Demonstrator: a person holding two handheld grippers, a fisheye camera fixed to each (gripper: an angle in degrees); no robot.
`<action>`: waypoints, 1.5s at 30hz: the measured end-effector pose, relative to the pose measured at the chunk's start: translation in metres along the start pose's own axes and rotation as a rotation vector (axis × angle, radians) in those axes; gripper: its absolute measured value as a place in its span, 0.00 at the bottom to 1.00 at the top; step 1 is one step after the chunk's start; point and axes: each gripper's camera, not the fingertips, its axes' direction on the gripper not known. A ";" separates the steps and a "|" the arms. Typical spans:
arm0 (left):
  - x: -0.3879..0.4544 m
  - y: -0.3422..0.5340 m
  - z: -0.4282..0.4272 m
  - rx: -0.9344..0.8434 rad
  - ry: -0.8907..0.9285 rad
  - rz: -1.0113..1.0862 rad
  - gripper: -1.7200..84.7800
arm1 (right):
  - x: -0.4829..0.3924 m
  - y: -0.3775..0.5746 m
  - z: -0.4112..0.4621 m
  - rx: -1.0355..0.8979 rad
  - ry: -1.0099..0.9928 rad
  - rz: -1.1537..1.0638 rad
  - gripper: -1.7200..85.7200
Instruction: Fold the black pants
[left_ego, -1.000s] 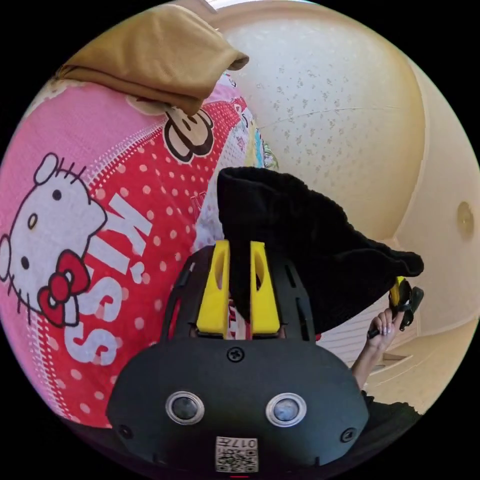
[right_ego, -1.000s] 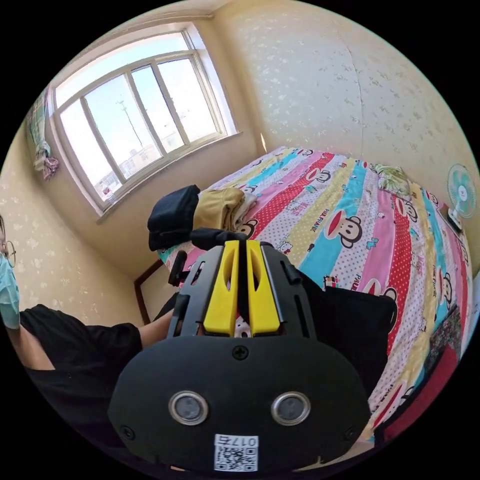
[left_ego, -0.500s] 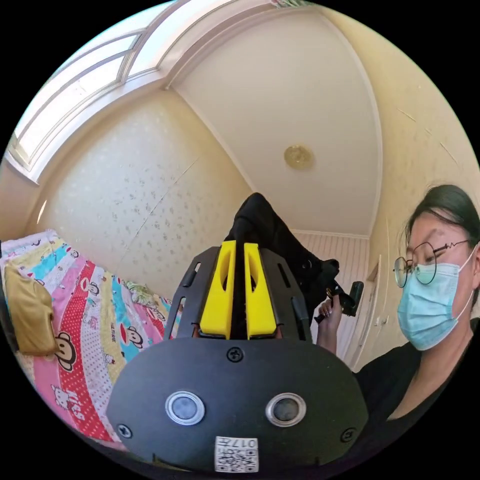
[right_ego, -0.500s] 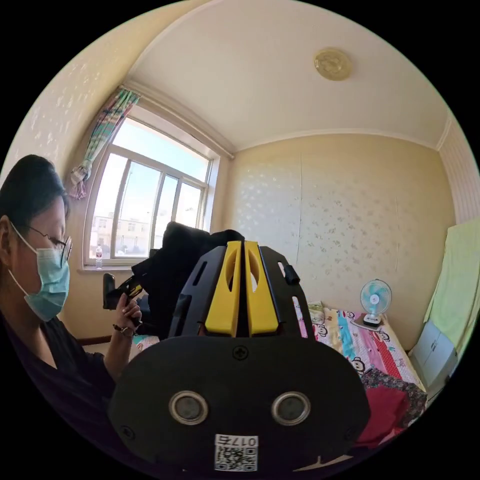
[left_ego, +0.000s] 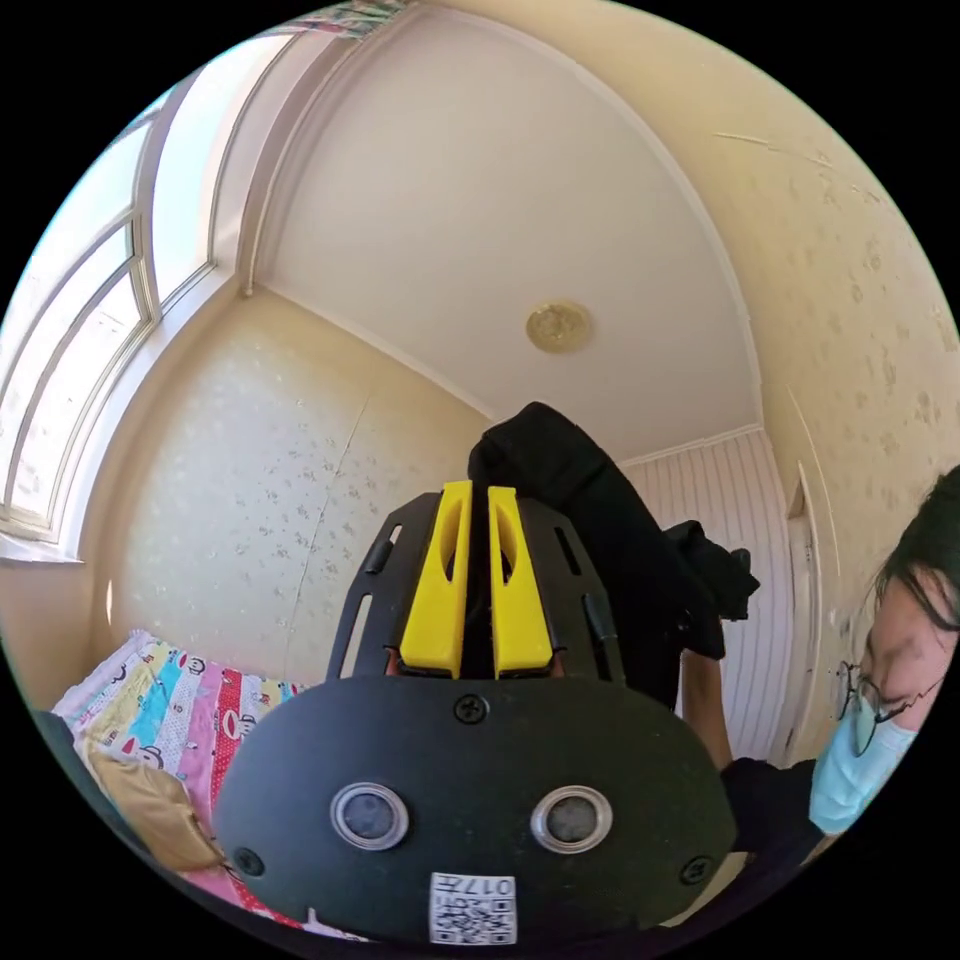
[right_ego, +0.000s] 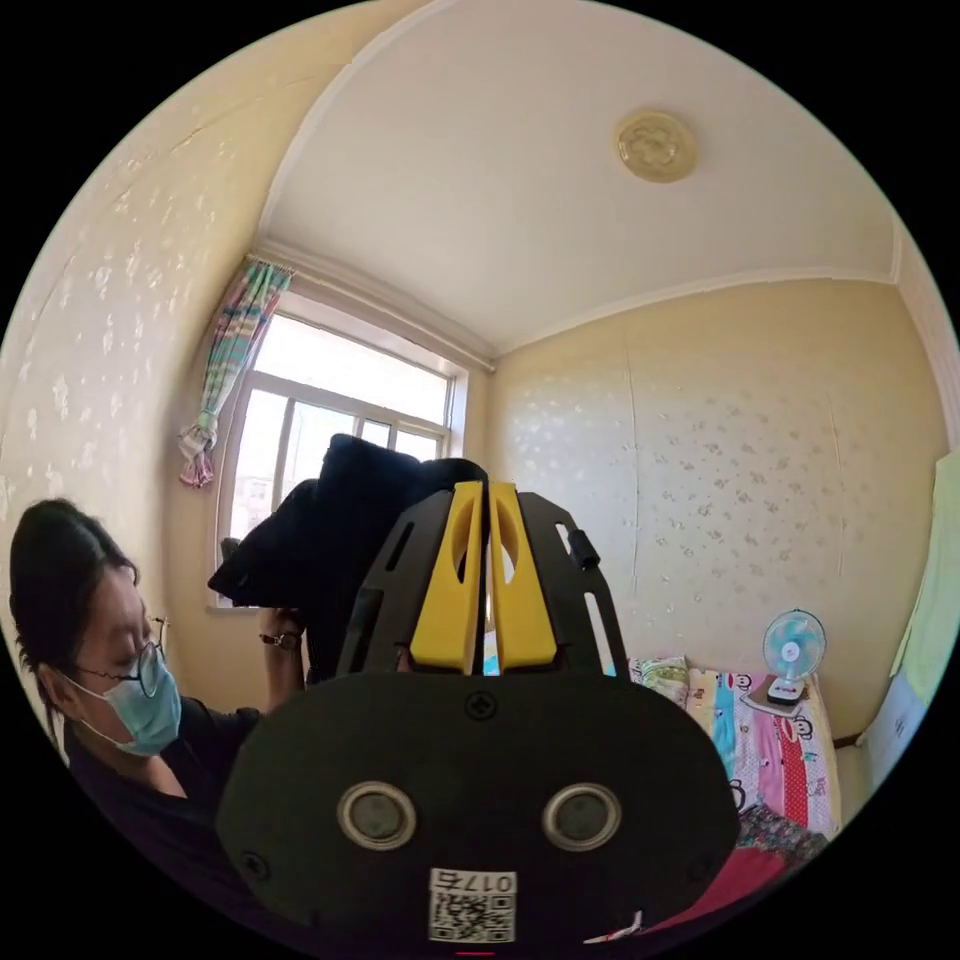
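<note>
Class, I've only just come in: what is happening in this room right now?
A person is holding the black pants up in the air with a two-jaw gripper in each hand. The left gripper and the right gripper are each shut on an edge of the fabric, which hangs bunched between them. The bed with its striped cartoon sheet lies below. No fold has been laid down yet.

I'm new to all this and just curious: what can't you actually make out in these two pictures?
- How far the black pants hang down: in the left gripper view the left tool and its black housing cover them.
- The same in the right gripper view: the right tool hides the lower cloth.
- The bed: cut off by the picture's edge.
</note>
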 end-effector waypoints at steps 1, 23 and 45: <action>-0.014 0.003 0.028 -0.041 -0.029 -0.008 0.06 | 0.013 0.000 0.010 -0.016 0.009 0.015 0.03; -0.385 0.579 0.164 -1.306 -0.031 -0.692 0.10 | 0.360 0.625 0.268 -1.049 -0.355 0.935 0.10; -0.346 0.528 -0.054 -1.081 0.022 -0.933 0.12 | 0.232 0.697 0.120 -1.289 -1.001 1.116 0.08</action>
